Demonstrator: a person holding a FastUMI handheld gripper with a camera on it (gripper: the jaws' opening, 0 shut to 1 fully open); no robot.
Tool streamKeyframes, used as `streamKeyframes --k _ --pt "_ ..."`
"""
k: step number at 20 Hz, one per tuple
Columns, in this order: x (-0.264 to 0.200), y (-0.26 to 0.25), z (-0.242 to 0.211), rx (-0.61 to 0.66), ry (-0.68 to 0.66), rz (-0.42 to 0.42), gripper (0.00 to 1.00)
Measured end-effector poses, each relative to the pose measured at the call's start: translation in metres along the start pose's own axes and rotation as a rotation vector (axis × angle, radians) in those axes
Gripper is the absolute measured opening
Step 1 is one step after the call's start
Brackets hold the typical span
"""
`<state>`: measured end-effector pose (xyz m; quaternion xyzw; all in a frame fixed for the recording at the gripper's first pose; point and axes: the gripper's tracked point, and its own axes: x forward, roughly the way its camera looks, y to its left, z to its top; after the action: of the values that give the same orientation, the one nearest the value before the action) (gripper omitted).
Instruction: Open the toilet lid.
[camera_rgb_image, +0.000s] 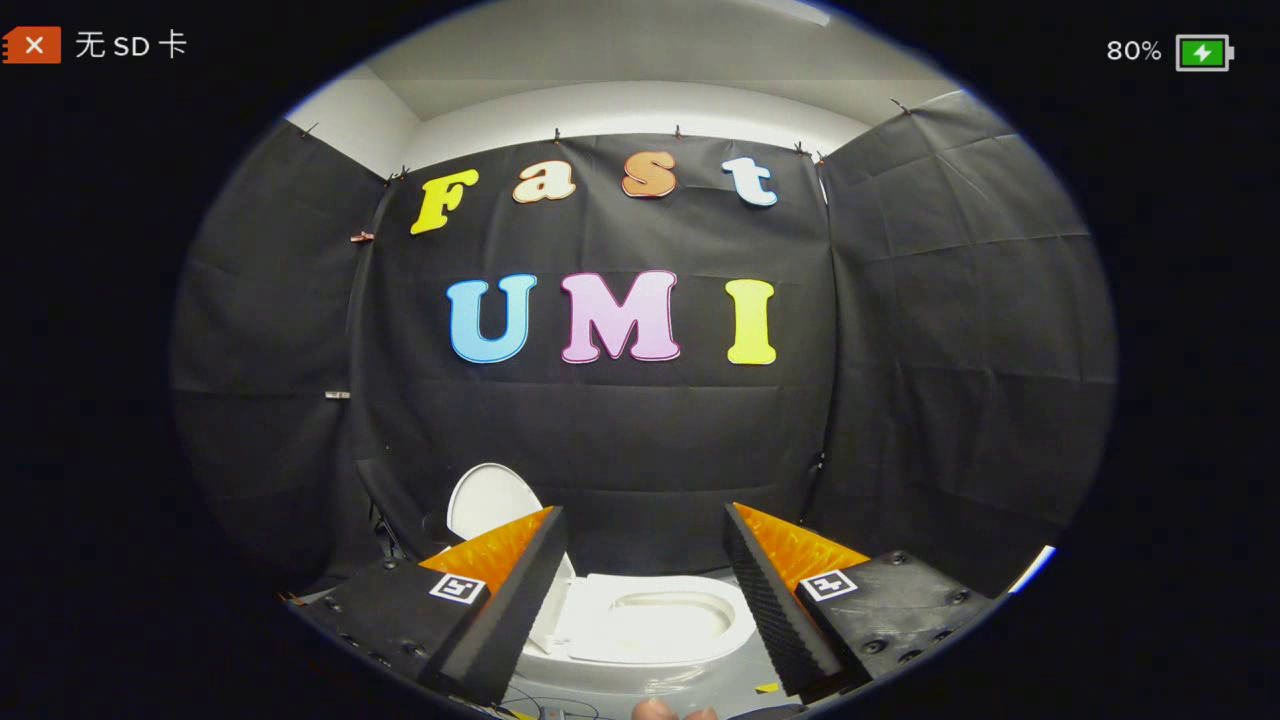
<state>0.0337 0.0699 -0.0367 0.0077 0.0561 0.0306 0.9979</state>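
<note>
Toilet lid (492, 502) raised, fingers (640, 590) apart

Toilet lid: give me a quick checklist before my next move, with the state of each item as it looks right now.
1. Toilet lid raised: ok, it stands upright behind the bowl, partly hidden by one finger.
2. Seat down and bowl opening exposed: ok.
3. Gripper free of load: ok, fingers wide apart, nothing between them.
4. Fingers clear of the toilet: ok, the toilet sits beyond and below them, no contact visible.
5. Lid resting stably against something: cannot tell, its back is hidden.
6. Cables on the floor near the toilet base: cannot tell whether they obstruct.
</note>
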Motion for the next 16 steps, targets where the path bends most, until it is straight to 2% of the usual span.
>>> streamKeyframes --k 16 --pt "0.028 -0.02 -0.015 -0.034 0.045 -0.02 0.98"
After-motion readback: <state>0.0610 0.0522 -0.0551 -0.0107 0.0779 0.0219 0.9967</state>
